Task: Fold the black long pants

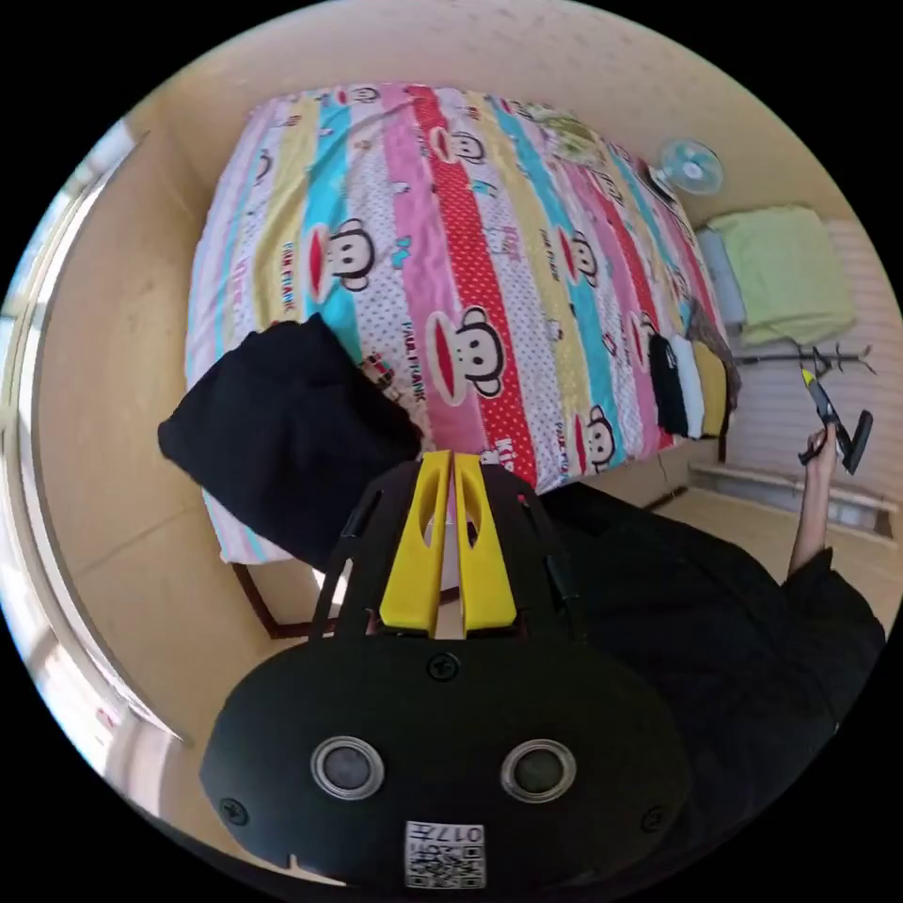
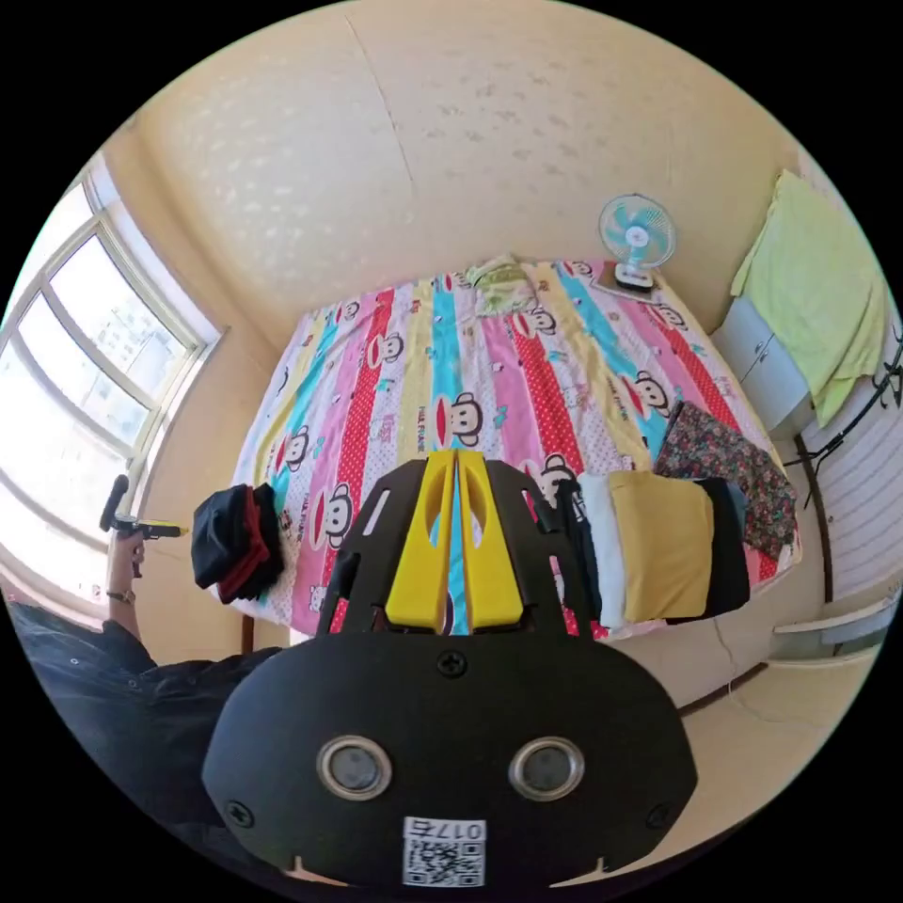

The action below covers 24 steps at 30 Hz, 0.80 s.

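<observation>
A black garment [image 1: 282, 433] lies folded in a bundle on the near corner of the bed. In the right gripper view this black bundle [image 2: 230, 536] rests on a small stack with red cloth in it. My left gripper [image 1: 451, 463] hovers beside the bundle, its yellow jaws shut with nothing between them. My right gripper [image 2: 454, 461] is held above the bed's near edge, also shut and empty. A hand holds each gripper up in the air: the right gripper [image 1: 807, 378] shows far off in the left gripper view, and the left gripper [image 2: 174, 531] near the window.
The bed [image 2: 489, 376] has a striped cartoon sheet. A row of folded clothes [image 2: 658, 546] in white, yellow, black and floral lies at its other near corner. A small fan [image 2: 637, 235] and a green cloth [image 2: 499, 277] sit at the head. A green towel [image 2: 818, 292] covers a cabinet. A person's black sleeve [image 1: 715, 611] is close.
</observation>
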Motion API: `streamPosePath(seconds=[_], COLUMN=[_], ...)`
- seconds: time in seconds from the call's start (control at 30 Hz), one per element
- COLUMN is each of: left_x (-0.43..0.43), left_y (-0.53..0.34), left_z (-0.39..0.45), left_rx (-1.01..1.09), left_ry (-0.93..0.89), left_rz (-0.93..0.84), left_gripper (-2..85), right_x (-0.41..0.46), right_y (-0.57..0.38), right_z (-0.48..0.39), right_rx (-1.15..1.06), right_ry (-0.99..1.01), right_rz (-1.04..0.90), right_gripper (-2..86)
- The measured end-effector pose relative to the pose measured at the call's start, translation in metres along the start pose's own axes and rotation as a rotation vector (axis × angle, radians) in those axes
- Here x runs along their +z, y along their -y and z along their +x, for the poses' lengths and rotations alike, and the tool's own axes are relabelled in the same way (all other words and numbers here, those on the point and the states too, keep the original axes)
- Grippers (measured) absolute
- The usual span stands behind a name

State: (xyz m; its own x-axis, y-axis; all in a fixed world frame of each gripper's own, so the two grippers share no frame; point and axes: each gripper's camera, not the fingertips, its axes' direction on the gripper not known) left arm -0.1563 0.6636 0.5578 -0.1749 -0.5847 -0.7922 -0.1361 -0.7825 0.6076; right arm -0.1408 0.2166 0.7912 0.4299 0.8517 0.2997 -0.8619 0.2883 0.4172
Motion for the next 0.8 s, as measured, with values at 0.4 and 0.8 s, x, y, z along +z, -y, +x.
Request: streamPosePath(seconds=[0.4, 0.8], left_x=[0.138, 0.137], left_y=[0.107, 0.155], left_z=[0.313, 0.418], left_rx=[0.603, 0.57], left_ry=[0.24, -0.264], left_rz=[-0.494, -0.41], left_gripper=[-0.7, -1.0], right_x=[-0.125, -0.129], right_y=[-0.196, -0.191], right_z=[0.201, 0.405], right_rx=[0.335, 0.465], right_ry=[0.081, 0.119], right_rz=[0.126, 0.146], right_gripper=[0.4, 0.9])
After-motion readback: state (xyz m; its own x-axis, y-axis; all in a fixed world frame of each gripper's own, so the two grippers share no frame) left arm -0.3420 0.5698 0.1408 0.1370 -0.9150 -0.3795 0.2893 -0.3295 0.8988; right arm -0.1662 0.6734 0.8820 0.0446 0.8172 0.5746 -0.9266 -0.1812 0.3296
